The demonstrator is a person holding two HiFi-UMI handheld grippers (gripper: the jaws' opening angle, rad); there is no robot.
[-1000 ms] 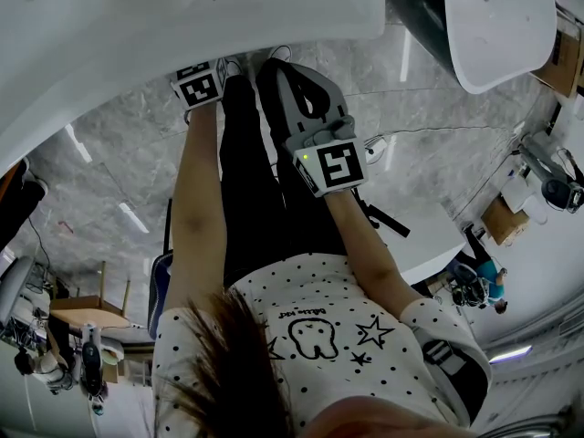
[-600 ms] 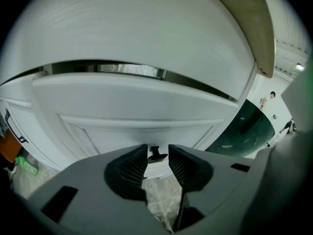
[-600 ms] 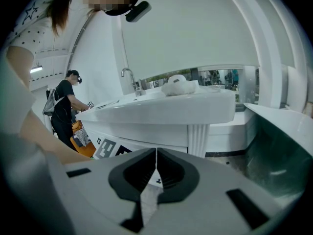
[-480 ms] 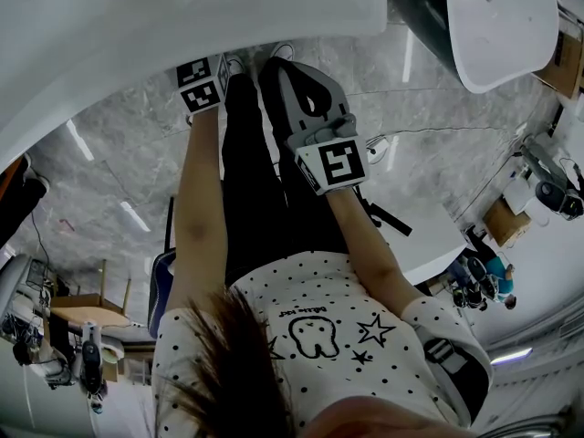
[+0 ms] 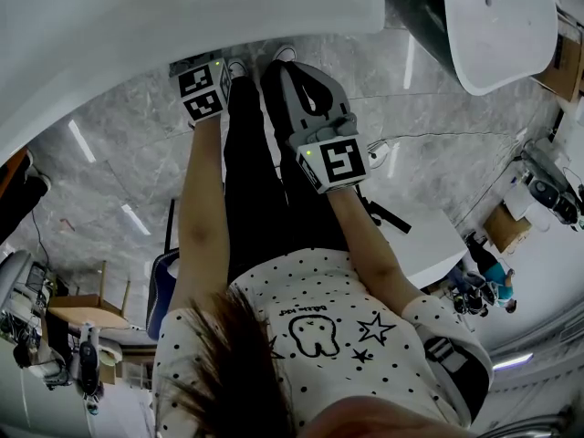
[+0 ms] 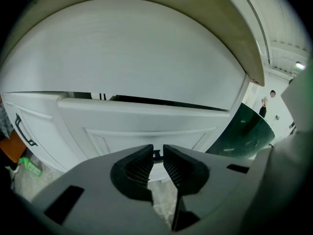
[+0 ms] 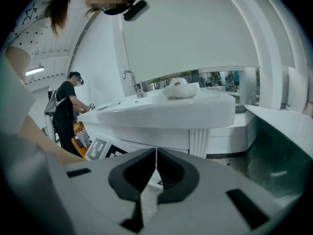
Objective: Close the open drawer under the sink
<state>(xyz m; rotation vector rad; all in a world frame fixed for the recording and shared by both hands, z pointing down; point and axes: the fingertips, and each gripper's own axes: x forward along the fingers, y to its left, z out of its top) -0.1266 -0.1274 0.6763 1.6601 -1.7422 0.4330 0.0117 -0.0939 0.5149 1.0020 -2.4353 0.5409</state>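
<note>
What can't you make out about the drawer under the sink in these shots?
Left gripper view: the drawer's inside shows only as a dark slit; the left tool, jaws closing, covers its lower front.
Same view: the small handle may sit between the pads or beyond them; unclear.
Head view: the sink counter hides the drawer and that tool's tips.

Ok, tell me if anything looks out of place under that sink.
The white panelled drawer under the white basin stands ajar, proud of the cabinet, with a dark gap along its top edge.
</note>
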